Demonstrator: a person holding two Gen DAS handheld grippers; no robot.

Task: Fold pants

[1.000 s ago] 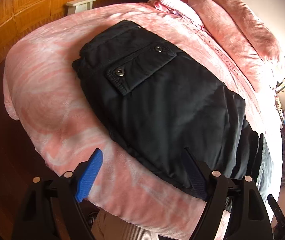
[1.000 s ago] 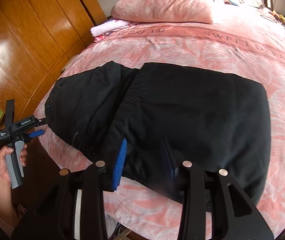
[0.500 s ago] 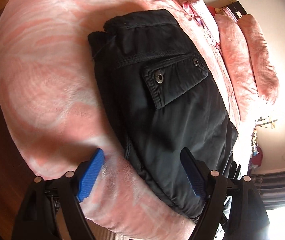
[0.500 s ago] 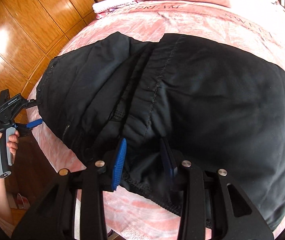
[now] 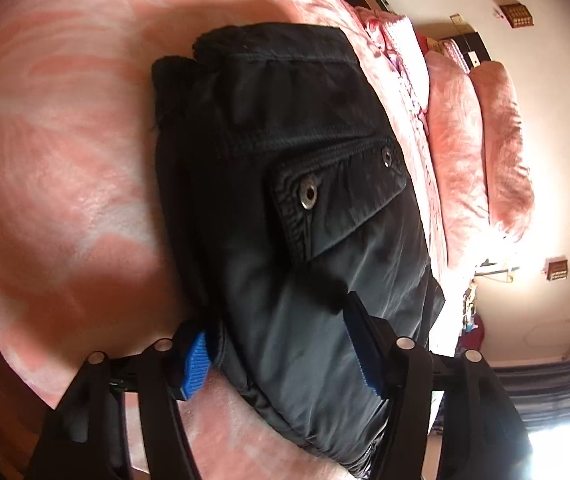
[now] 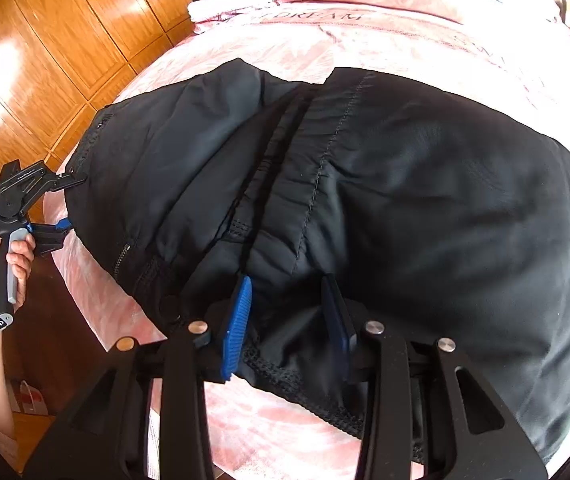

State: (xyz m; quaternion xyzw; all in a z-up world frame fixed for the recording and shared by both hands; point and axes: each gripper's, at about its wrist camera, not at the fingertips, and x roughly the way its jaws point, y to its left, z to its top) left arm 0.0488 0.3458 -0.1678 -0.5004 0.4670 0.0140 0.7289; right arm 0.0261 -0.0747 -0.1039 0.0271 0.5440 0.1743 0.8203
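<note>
Moved: both grippers have come in closer to the pants since the earlier frames, which showed them back from the near edge.
Left gripper point(image 5: 281, 344): jaws wide apart, straddling the near corner of the pants; one blue pad point(image 5: 195, 362) sits low against the fabric edge and the bedspread, the other lies on top of the cloth. It has no grip on anything yet.
Right gripper point(image 6: 285, 328): jaws partly open around a bunched ridge of fabric at the near hem; whether the pads touch the cloth cannot be told.
Left hand point(image 6: 3, 264): seen from the right wrist view, wrapped around the grey handle of the left gripper at the far-left end of the pants.
Pants point(image 6: 385, 208): black, lying folded on the bed, with a snap-button flap pocket point(image 5: 341, 196) facing up at the left end.
Bedspread point(image 5: 65, 160): pink, under the pants.
Pillows point(image 5: 481, 152): pink, stacked at the head of the bed.
Wardrobe point(image 6: 57, 48): wooden panels beside the bed.
</note>
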